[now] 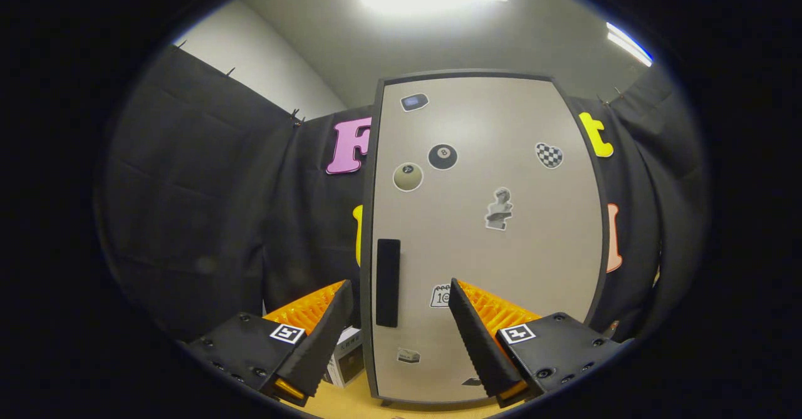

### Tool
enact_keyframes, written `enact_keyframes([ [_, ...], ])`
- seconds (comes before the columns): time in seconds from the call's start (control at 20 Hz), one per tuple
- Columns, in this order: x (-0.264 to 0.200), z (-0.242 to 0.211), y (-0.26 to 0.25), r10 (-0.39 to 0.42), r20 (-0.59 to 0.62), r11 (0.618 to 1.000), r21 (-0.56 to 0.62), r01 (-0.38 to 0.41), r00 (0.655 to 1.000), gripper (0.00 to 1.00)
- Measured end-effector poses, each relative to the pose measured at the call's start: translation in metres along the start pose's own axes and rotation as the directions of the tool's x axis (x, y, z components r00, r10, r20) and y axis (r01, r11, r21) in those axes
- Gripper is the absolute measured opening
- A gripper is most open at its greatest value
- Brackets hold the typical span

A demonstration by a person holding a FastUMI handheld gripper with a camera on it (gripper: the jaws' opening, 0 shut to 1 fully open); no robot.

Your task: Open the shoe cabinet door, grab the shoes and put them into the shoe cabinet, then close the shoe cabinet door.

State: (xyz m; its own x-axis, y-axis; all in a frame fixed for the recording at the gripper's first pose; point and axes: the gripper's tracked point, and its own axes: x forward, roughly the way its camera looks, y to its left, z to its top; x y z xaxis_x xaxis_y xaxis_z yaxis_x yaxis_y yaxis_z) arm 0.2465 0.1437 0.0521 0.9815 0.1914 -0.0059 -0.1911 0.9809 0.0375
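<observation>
Gripper view: gripper (399, 294) spread wide, holding nothing, its fingers flanking the dark handle (388, 283) on the closed, sticker-covered cabinet door (501, 256) just ahead.

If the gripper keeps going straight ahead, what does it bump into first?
Most likely the shoe cabinet door, which is shut. The gripper is open, and the door's dark handle sits between its fingers, so the handle may be touched first. How far away it is can't be judged.

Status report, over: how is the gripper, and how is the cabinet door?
Hand-held gripper open, holding nothing. Cabinet door shut, handle just ahead between the fingers. Small box left of cabinet, off the path.
</observation>
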Motion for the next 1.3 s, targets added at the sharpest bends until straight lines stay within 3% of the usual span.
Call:
enact_keyframes([
  [0.45,0.07,-0.019,0.011,-0.014,-0.049,1.0,0.02,0.015,0.999,0.95],
  [0.6,0.085,-0.038,0.01,-0.021,-0.105,0.998,0.057,0.027,0.994,0.83],
  [0.7,0.09,-0.044,0.009,-0.03,-0.125,0.997,0.062,0.038,0.992,0.82],
  [0.95,0.097,-0.052,0.009,-0.035,-0.148,0.995,0.09,0.048,0.988,0.48],
  [1.0,0.097,-0.05,0.01,-0.038,-0.141,0.996,0.074,0.049,0.989,0.46],
  [1.1,0.095,-0.051,0.01,-0.033,-0.152,0.998,0.047,0.041,0.988,0.29],
  [1.2,0.09,-0.052,0.011,-0.002,-0.168,0.998,0.064,0.013,0.986,0.23],
  [1.25,0.088,-0.05,0.012,0.011,-0.168,0.998,0.066,0.0,0.986,0.15],
  [1.3,0.079,-0.049,0.014,0.026,-0.172,0.998,0.065,-0.015,0.985,0.15],
])
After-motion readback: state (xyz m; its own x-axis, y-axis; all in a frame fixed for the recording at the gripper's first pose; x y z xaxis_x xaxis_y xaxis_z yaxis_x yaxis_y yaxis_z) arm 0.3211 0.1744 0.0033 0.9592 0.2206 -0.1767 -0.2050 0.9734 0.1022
